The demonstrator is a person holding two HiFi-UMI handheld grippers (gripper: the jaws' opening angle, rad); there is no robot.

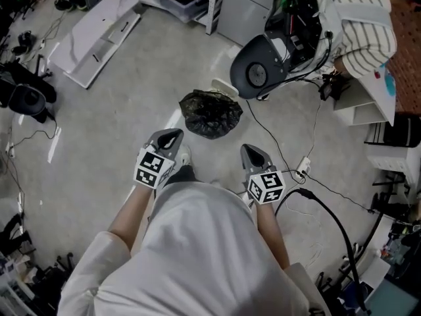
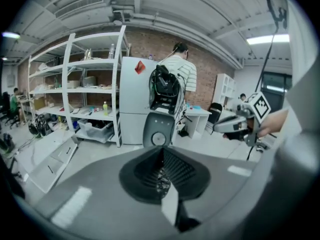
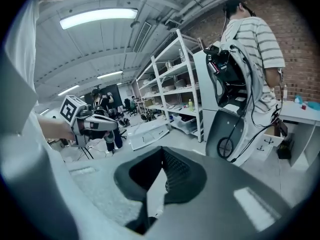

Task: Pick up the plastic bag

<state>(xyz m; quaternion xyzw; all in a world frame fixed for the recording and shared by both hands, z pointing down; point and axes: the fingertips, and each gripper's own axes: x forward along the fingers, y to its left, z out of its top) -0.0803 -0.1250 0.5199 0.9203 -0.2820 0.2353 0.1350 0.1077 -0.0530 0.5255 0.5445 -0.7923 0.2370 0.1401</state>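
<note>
A crumpled black plastic bag (image 1: pixel 210 114) lies on the concrete floor, just ahead of both grippers. My left gripper (image 1: pixel 168 140) is held at waist height, its tip a little to the near left of the bag, jaws shut and empty. My right gripper (image 1: pixel 255 157) is level with it, to the near right of the bag, also shut with nothing in it. In the left gripper view the left gripper (image 2: pixel 162 160) has its ribbed pads pressed together; in the right gripper view the right gripper (image 3: pixel 162 165) is closed the same way. The bag is out of sight in both gripper views.
A grey-and-white machine (image 1: pixel 279 38) with loose cables stands past the bag, and a person in a striped shirt (image 1: pixel 365 25) is beside it. A black cable (image 1: pixel 335 226) and a power strip (image 1: pixel 302 170) lie on the right. A white panel (image 1: pixel 99 35) lies far left, by white shelving (image 2: pixel 80 89).
</note>
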